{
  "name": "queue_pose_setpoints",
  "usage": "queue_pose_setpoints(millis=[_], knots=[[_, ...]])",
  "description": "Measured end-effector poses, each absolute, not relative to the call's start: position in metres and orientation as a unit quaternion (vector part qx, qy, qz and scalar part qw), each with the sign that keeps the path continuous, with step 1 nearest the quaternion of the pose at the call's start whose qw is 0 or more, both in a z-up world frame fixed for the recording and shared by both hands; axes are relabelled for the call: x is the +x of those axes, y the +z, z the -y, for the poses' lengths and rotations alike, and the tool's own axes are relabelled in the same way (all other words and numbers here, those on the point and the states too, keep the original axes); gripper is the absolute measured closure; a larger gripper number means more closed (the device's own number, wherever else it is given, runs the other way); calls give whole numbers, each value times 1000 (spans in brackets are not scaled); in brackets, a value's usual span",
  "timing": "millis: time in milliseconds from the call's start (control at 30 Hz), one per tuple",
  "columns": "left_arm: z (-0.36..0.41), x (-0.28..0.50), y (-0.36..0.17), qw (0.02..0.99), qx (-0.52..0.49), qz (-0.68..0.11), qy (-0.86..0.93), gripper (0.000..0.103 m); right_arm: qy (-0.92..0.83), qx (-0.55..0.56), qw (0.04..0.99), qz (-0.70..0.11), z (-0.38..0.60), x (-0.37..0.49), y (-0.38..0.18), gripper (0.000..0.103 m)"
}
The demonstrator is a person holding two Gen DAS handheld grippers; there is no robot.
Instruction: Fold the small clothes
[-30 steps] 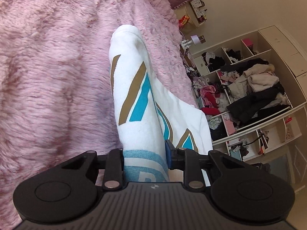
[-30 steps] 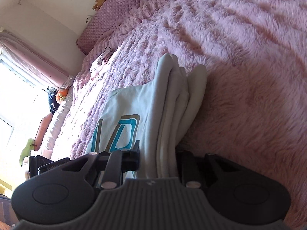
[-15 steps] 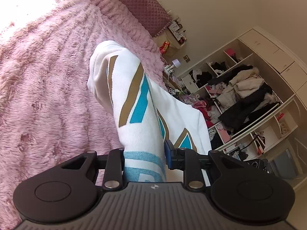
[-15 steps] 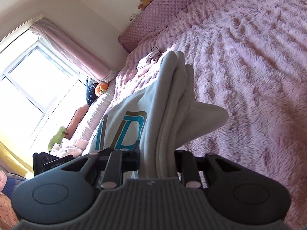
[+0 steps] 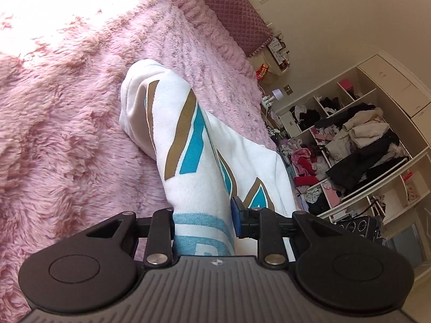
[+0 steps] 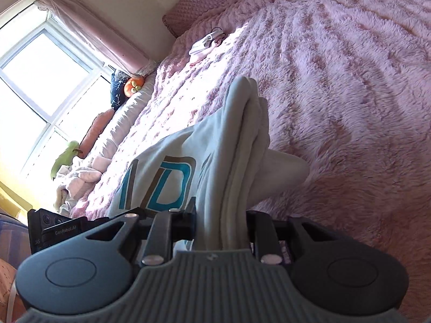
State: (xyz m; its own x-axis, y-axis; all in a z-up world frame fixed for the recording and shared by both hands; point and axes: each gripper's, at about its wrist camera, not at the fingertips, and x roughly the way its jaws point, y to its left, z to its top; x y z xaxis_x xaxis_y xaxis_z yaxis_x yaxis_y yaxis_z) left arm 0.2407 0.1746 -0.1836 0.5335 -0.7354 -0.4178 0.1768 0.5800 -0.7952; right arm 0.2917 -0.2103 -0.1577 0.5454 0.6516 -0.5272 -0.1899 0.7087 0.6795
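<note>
Left gripper and right gripper each clamp the white garment, spanning it above the bed for folding.

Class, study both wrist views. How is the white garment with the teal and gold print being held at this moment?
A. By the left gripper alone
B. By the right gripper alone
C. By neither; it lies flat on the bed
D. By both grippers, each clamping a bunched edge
D: the left gripper pinches the white garment between its fingers, and the right gripper clamps a stack of its folded layers above the pink bedspread.
</note>
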Motion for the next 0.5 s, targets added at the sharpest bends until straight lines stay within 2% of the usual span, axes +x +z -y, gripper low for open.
queue_pose_setpoints(millis=[133, 167, 267, 300, 367, 433, 500], knots=[[-188, 250, -236, 779, -384, -419, -264, 74, 236, 272, 824, -437, 206, 298, -201, 85], [-193, 251, -245, 768, -403, -421, -266, 73, 235, 276, 822, -439, 208, 299, -208, 82], [-213, 255, -262, 725, -465, -422, -282, 72, 219, 297, 816, -444, 220, 302, -221, 56], [-218, 256, -263, 714, -473, -425, -293, 72, 218, 305, 815, -442, 226, 301, -221, 55], [-231, 257, -261, 704, -477, -425, -310, 62, 226, 329, 810, -429, 242, 294, -213, 55], [-244, 260, -256, 711, -474, -419, -307, 61, 243, 350, 815, -393, 257, 279, -195, 55], [-251, 267, -253, 718, -473, -418, -294, 58, 267, 347, 824, -359, 261, 262, -174, 45]])
